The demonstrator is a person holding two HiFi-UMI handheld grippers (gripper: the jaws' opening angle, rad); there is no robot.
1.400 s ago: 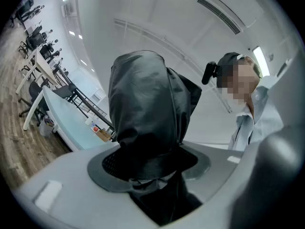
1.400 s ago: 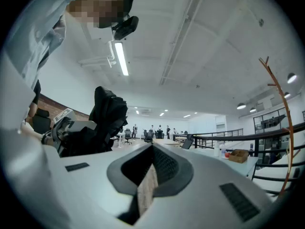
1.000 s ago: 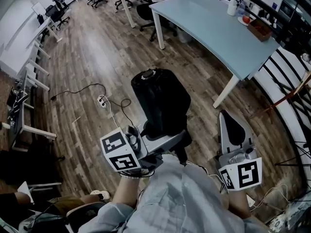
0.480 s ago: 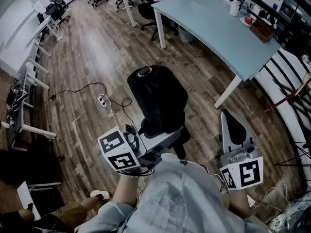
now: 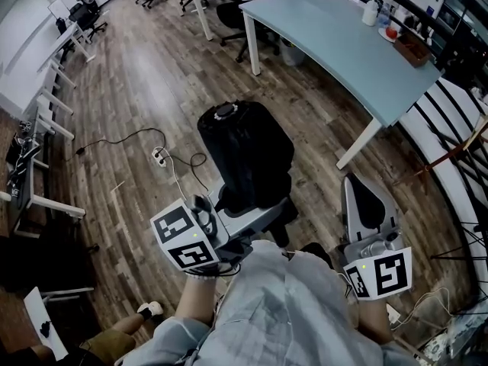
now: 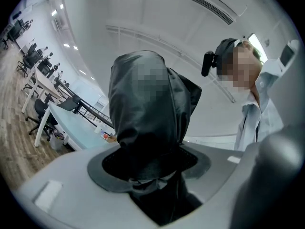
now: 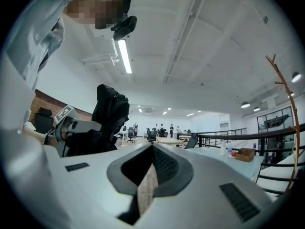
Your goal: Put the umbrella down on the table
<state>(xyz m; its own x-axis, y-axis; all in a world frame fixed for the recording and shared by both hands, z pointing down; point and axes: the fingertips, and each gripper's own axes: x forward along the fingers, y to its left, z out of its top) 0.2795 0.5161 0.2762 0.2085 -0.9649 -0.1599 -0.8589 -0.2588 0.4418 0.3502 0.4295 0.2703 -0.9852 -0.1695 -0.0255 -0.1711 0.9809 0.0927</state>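
Since a second before, the umbrella [image 5: 248, 147] had drifted slightly left and up in the head view, carried by the left gripper [image 5: 255, 208]. I noticed a power strip [image 5: 160, 157] and its cable lying on the wooden floor to the left, which looked easy to trip over on the walk. The left gripper was clamped round the folded black umbrella near its lower end, with most of its length standing free above the jaws and well apart from the table [image 5: 328, 36]. Held so low, I judged it could tip or slide in the grip if swung quickly. The right gripper [image 5: 362, 197] hung further right with its jaws together on nothing, so it gave no support. The pale blue tabletop lay beyond, bare along its near edge. A bottle [image 5: 367, 10] and a brown box [image 5: 408, 46] sat by its far right corner and could be knocked if the umbrella landed there. Laid too near an edge, it might roll off.
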